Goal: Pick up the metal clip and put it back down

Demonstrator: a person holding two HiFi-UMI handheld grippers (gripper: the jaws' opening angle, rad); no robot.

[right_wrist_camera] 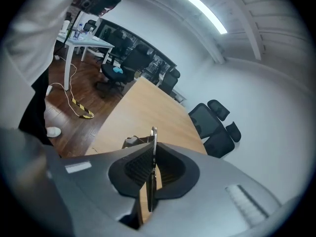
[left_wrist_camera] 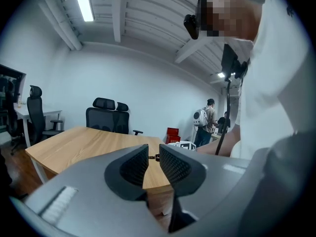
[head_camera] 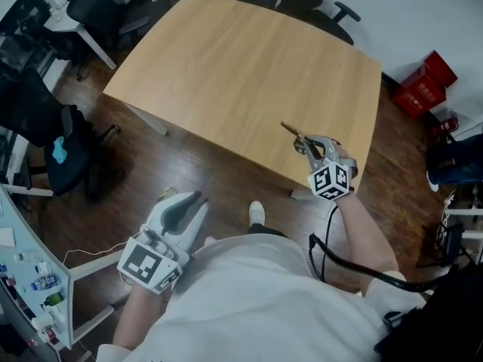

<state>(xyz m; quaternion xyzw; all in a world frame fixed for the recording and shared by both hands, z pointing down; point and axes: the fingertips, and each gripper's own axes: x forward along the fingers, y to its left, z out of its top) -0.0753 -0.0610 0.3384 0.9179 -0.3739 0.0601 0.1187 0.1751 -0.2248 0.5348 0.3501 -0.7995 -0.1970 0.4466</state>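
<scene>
Two claws are in play, but only one is working. The right claw (head_camera: pixel 311 145) is clenched on the metal clip (head_camera: pixel 294 133). The right gripper view shows the clip (right_wrist_camera: pixel 154 132) edge-on, a thin blade of metal pinched flat between the ribbed pads with its tip poking out just ahead of that claw (right_wrist_camera: pixel 153 164). From above, the clip juts forward and to the left of the claw's tips, over the bench (head_camera: pixel 241 74) close to its near edge. Whether it is lifted clear of the wood or touching it I cannot tell. The left claw (head_camera: pixel 187 202) hangs well off the bench over the floor (head_camera: pixel 173 164); its own view shows this claw (left_wrist_camera: pixel 153 162) released, jaws a little apart with nothing between them. The clip looks light, stiff and smooth, so I judge weight is no worry but slipping or twisting is: polished metal on a small contact patch can pivot if squeezed near one end. The present hold across the flat faces, well back from the tip, seems the sound place to grip. Setting it down likely calls for lowering until the clip lies flat before letting go, since a light springy piece may skitter on the wood.
</scene>
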